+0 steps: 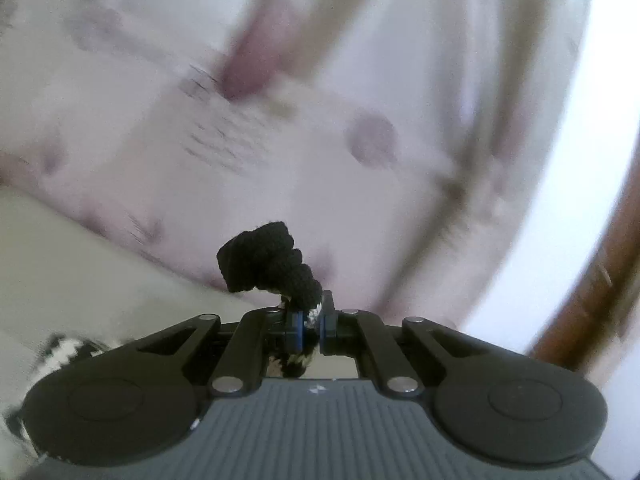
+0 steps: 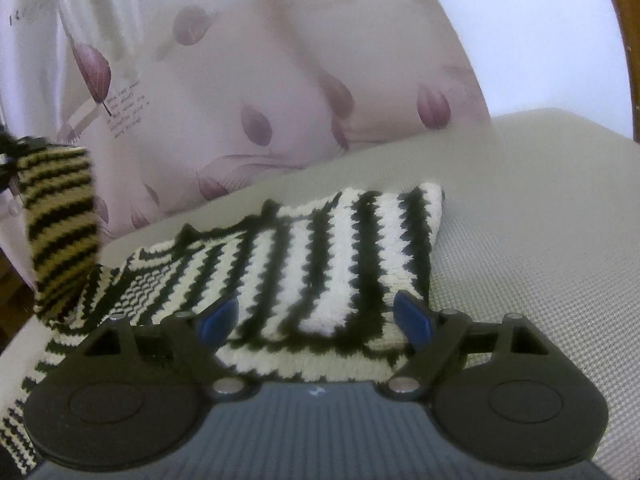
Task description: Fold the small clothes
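**Left claw pinching sweater edge, right claw wide over it**

Left gripper [image 1: 309, 322]: jaws nearly closed on a bunched black-and-white knit edge, black cuff sticking up past the tips. View is motion-blurred.

Right gripper [image 2: 316, 320]: jaws spread wide, holding nothing, fingers either side of the striped sweater [image 2: 320, 256]. Contact unclear.

Sweater lies on the grey cushion [image 2: 540, 248]; one sleeve [image 2: 60, 224] is lifted at left. Leaf-print curtain [image 2: 248, 80] behind.

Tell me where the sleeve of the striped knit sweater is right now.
In the right wrist view, the black-and-tan striped sleeve hangs lifted at far left, above the black-and-white striped knit sweater on the grey cushion; the left gripper pinches its black cuff.
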